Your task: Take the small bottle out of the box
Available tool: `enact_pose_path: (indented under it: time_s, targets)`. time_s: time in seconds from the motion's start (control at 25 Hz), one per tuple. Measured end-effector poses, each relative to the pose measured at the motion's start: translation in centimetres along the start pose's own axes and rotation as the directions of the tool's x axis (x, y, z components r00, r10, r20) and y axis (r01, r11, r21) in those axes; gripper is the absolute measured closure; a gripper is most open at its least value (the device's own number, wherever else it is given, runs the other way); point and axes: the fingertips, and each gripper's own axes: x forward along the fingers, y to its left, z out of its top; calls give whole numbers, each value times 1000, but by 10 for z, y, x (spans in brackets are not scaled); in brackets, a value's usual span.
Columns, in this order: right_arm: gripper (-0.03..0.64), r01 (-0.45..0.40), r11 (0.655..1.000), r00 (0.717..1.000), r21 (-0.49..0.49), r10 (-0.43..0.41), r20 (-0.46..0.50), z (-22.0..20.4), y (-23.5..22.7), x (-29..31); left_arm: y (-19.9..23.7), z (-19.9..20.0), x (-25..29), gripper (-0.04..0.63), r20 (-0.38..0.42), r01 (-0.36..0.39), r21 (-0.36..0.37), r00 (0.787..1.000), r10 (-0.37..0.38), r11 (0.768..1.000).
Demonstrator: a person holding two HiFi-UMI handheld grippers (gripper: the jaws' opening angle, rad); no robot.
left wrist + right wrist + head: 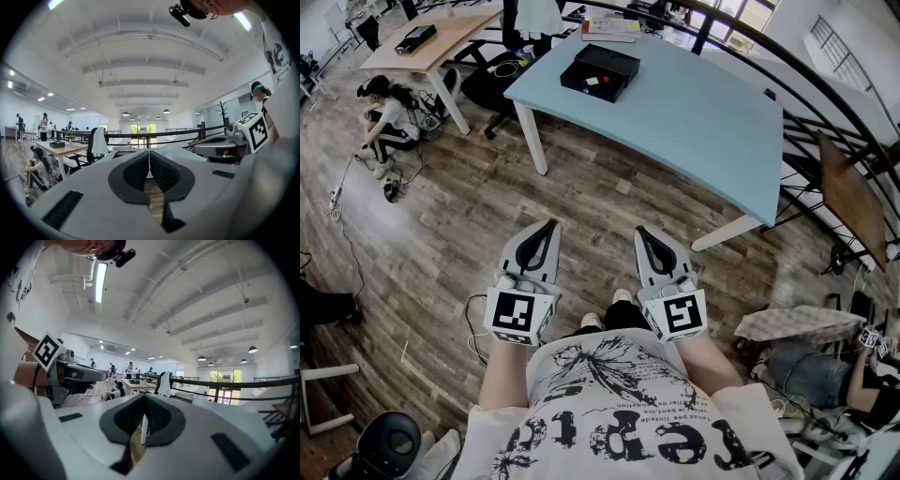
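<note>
**Standing well short of the job**

We hold the left tongs and right tongs clenched on nothing at our waist, because the black box sits well apart on the blue surface. We cannot make out the small bottle inside it.

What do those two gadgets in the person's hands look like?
The left tool and right tool are light-grey tapering shells with dark ribbed pads, each carrying a black-and-white marker cube. The person wears a white printed T-shirt.
</note>
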Motion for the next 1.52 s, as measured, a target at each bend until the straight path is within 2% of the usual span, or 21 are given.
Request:
enact_pose_path:
  time_s: [0.44, 0.68, 0.96, 1.2, 1.52]
  targets:
    - [611, 0, 999, 1000, -32, 0, 2, 7, 20, 1, 12, 5, -20, 574, 20, 6, 4, 1000, -6, 1000]
    - [609, -33, 999, 998, 15, 33, 48, 13, 19, 5, 15, 3, -17, 574, 23, 7, 0, 1000, -7, 1000]
    - [609, -47, 998, 999, 48, 47, 7, -8, 7, 42, 33, -11, 8, 574, -16, -8, -17, 1000, 8, 1000]
    - [609, -64, 996, 998, 68, 65, -1, -24, -23, 100, 65, -23, 59, 574, -44, -27, -30, 999, 25, 999]
    - [609, -81, 993, 996, 85, 78, 33, -15, -103, 220, 131, -4, 178, 574, -48, -56, -5, 997, 55, 998]
